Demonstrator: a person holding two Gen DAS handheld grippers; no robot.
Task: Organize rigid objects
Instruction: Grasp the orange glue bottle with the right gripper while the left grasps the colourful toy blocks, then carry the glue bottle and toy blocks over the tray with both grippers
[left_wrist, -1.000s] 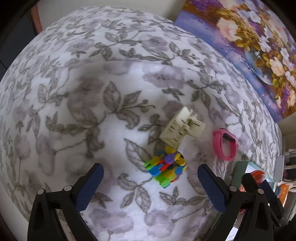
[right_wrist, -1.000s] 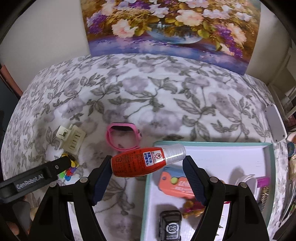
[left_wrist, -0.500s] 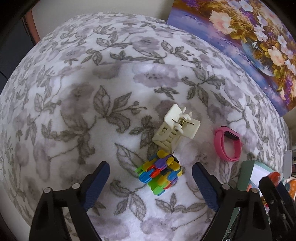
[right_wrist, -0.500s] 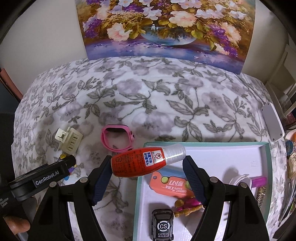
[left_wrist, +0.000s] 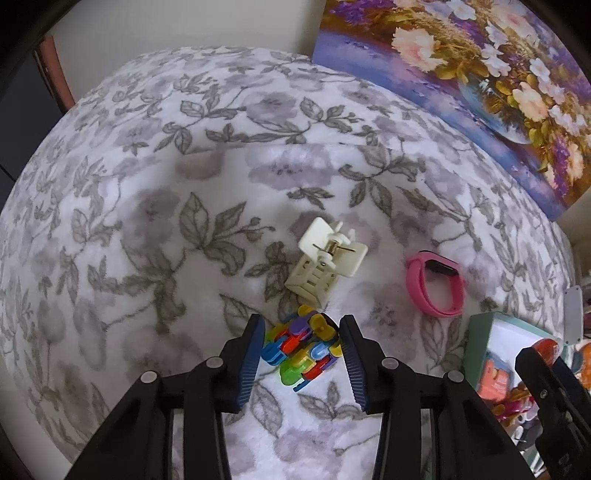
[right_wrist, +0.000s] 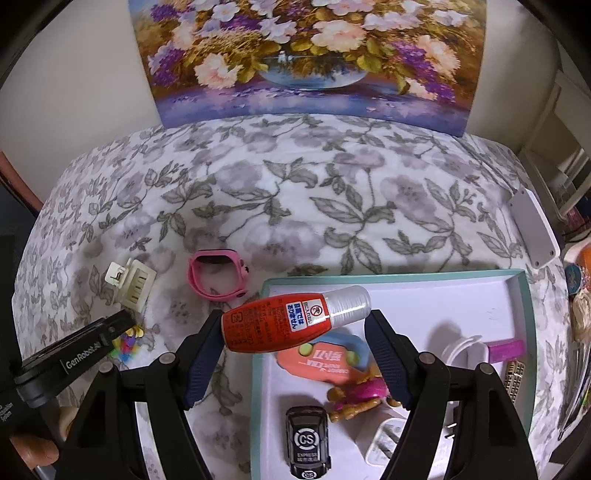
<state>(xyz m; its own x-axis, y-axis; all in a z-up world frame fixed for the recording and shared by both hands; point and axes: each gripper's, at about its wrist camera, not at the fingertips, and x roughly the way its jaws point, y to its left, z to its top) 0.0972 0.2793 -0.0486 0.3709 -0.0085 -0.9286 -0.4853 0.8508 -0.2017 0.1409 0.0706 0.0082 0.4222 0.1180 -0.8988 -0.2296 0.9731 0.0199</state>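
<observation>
Left gripper (left_wrist: 301, 345) pinches the colourful block toy (left_wrist: 300, 347) by its lumpy sides, so I reckon it could twist loose; right gripper (right_wrist: 295, 341) clamps the red bottle (right_wrist: 291, 319).

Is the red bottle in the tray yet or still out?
Out: the red bottle lies sideways between the right gripper fingers, held above the teal tray edge, not resting inside.
</observation>
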